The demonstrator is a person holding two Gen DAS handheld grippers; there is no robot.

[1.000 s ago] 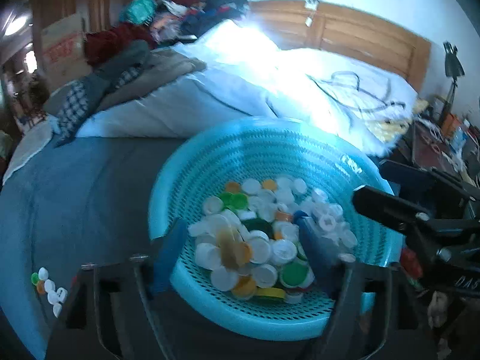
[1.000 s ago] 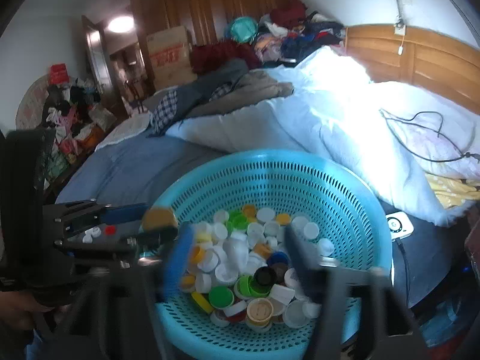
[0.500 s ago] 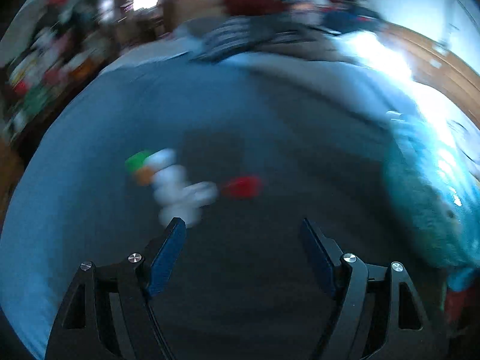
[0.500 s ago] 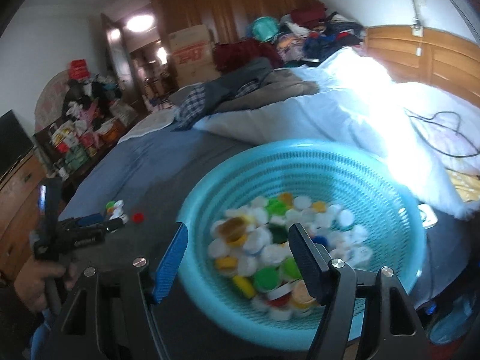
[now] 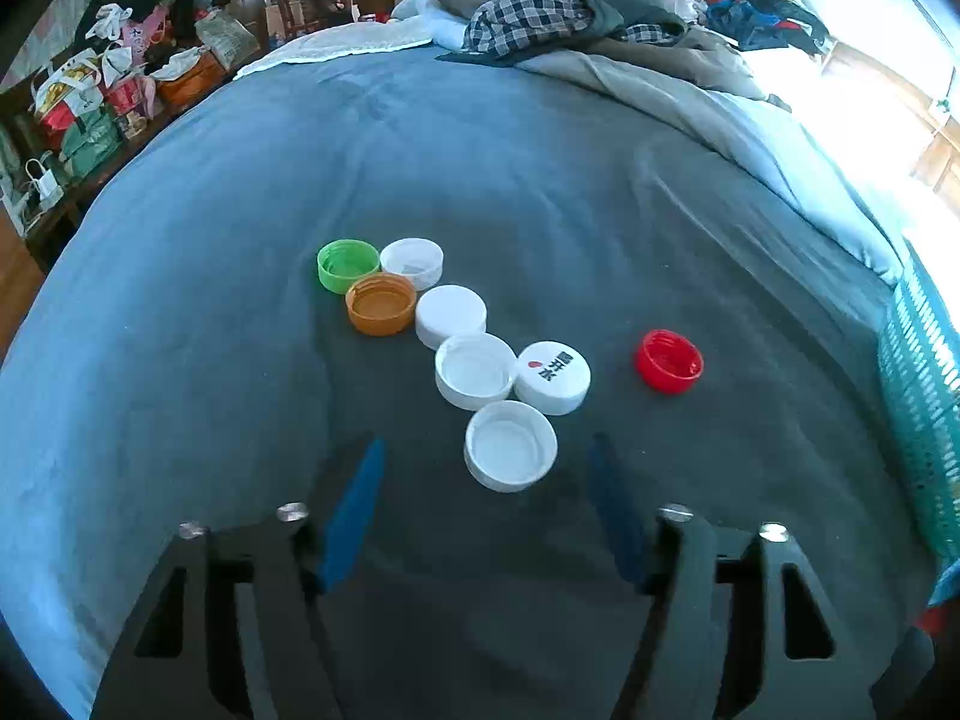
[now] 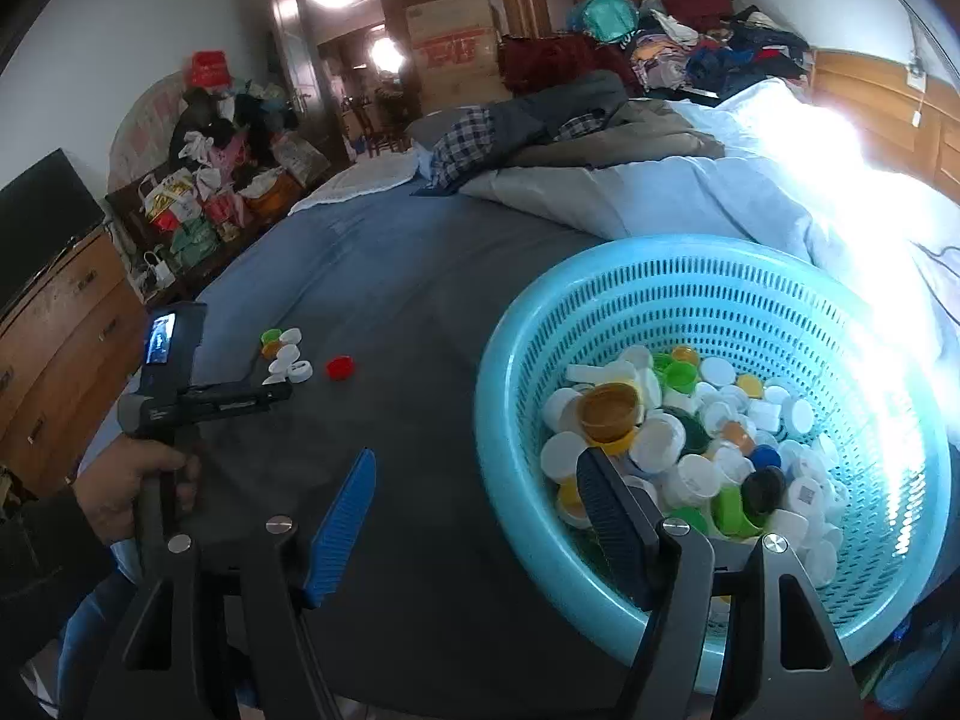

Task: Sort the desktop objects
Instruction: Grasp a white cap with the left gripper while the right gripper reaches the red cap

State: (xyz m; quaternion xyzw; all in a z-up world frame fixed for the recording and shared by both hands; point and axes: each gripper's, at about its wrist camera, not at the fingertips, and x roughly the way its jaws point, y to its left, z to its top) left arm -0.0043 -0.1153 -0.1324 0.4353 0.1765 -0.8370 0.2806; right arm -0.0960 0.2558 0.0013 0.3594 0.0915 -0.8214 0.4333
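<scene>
Left wrist view: the left gripper [image 5: 483, 459], jaws just closing yet empty, hangs over a row of caps [image 5: 474, 369] on the blue sheet [image 5: 180, 300]; a red cap [image 5: 669, 360] lies apart, one white cap [image 5: 552, 377] bears unreadable print, and the basket [image 5: 918, 372] is cut off. Right wrist view: the right gripper [image 6: 477, 471] gapes empty, straddling that basket's [image 6: 510, 360] rim, its finger [image 6: 606, 510] hiding some caps; the carton [image 6: 453, 45] lettering is illegible.
</scene>
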